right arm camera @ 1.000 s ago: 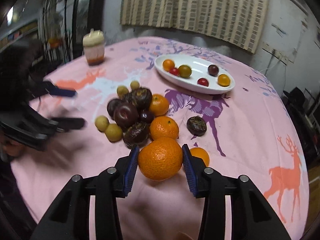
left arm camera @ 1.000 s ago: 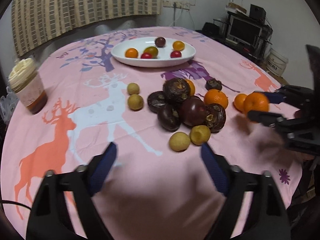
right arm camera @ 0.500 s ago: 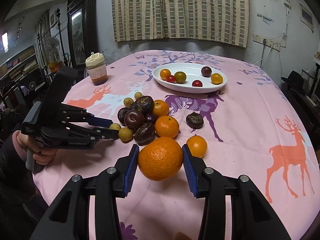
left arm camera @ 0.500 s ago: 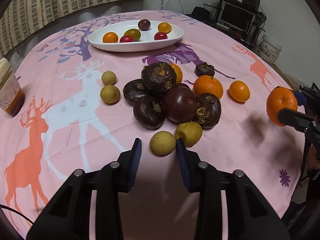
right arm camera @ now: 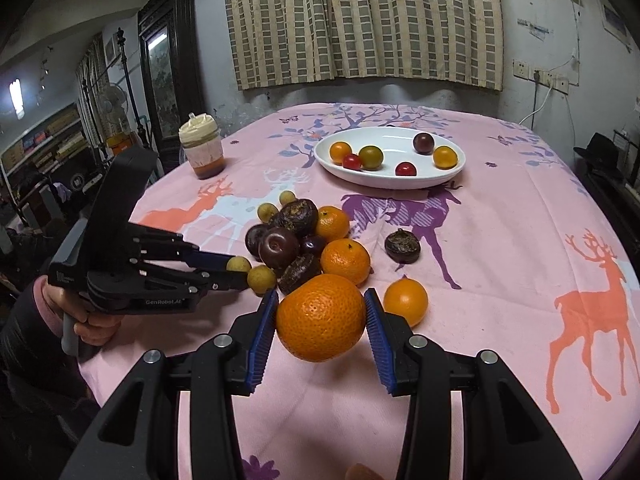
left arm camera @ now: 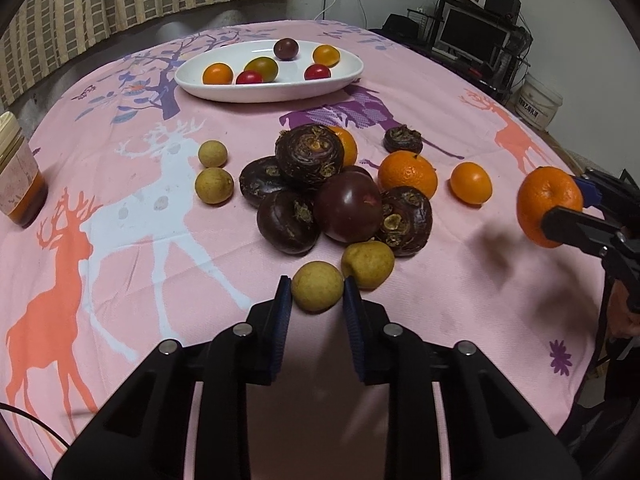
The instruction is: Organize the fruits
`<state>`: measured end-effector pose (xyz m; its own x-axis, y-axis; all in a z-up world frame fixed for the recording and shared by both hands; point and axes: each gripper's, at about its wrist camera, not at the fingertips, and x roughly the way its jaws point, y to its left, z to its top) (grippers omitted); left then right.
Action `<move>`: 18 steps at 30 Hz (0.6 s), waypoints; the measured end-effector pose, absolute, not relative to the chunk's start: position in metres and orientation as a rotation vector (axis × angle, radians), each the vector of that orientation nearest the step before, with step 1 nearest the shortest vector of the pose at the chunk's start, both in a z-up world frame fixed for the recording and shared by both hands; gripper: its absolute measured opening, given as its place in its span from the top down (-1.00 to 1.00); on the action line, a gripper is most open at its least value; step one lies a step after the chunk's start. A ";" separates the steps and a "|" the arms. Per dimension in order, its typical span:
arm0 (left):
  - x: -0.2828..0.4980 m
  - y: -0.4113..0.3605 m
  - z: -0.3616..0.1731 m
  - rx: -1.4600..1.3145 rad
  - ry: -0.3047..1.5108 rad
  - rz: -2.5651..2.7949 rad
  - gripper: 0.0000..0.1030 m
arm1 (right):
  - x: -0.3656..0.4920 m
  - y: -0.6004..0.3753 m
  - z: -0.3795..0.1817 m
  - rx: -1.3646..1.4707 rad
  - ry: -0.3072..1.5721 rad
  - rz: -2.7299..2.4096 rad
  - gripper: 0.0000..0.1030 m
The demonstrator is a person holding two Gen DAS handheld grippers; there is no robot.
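My left gripper [left arm camera: 316, 300] is shut on a small yellow-brown fruit [left arm camera: 317, 286] at the near edge of the fruit pile [left arm camera: 320, 192]. It shows in the right wrist view [right arm camera: 236, 270] at the left, with the same fruit [right arm camera: 239, 264] at its tips. My right gripper [right arm camera: 320, 320] is shut on a large orange [right arm camera: 320, 316] and holds it above the pink tablecloth. That orange [left arm camera: 548, 204] shows at the right in the left wrist view. A white oval plate [left arm camera: 268, 92] with several small fruits stands at the far side [right arm camera: 390, 178].
A second yellow-brown fruit [left arm camera: 368, 264] touches the held one. Two oranges [left arm camera: 408, 174] [left arm camera: 471, 183] and a dark fruit [left arm camera: 403, 140] lie right of the pile. Two small yellow fruits [left arm camera: 214, 184] lie left. A lidded jar [left arm camera: 18, 184] stands at the left edge.
My left gripper moved forward and closed on the small yellow-brown fruit. My right gripper lifted the large orange off the cloth and holds it higher.
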<state>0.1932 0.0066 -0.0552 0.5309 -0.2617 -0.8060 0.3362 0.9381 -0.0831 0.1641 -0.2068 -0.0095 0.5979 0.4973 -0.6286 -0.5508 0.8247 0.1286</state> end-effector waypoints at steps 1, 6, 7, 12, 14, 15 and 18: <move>0.191 0.010 -0.050 0.075 0.937 -0.359 0.49 | 0.166 -0.207 -0.008 -0.071 0.705 0.616 0.15; 0.197 0.024 -0.007 0.023 0.875 -0.409 0.49 | 0.198 -0.210 0.012 0.015 0.685 0.636 0.15; 0.206 0.026 0.003 0.019 0.859 -0.411 0.49 | 0.211 -0.211 0.018 0.041 0.675 0.631 0.15; 0.278 0.020 0.039 0.027 0.800 -0.389 0.49 | 0.291 -0.211 0.029 0.139 0.665 0.548 0.14; 0.321 0.009 0.043 0.029 0.797 -0.393 0.49 | 0.327 -0.205 0.027 0.139 0.667 0.510 0.14; 0.338 0.006 0.042 0.029 0.805 -0.387 0.49 | 0.348 -0.201 0.023 0.131 0.670 0.489 0.14; 0.395 -0.005 0.029 0.021 0.851 -0.351 0.49 | 0.396 -0.192 0.008 0.132 0.723 0.451 0.14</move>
<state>0.3948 -0.0053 0.0292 0.6058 -0.2949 -0.7390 0.3114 0.9426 -0.1209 0.3963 -0.1917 0.0081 0.6590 0.4417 -0.6087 -0.3520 0.8964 0.2694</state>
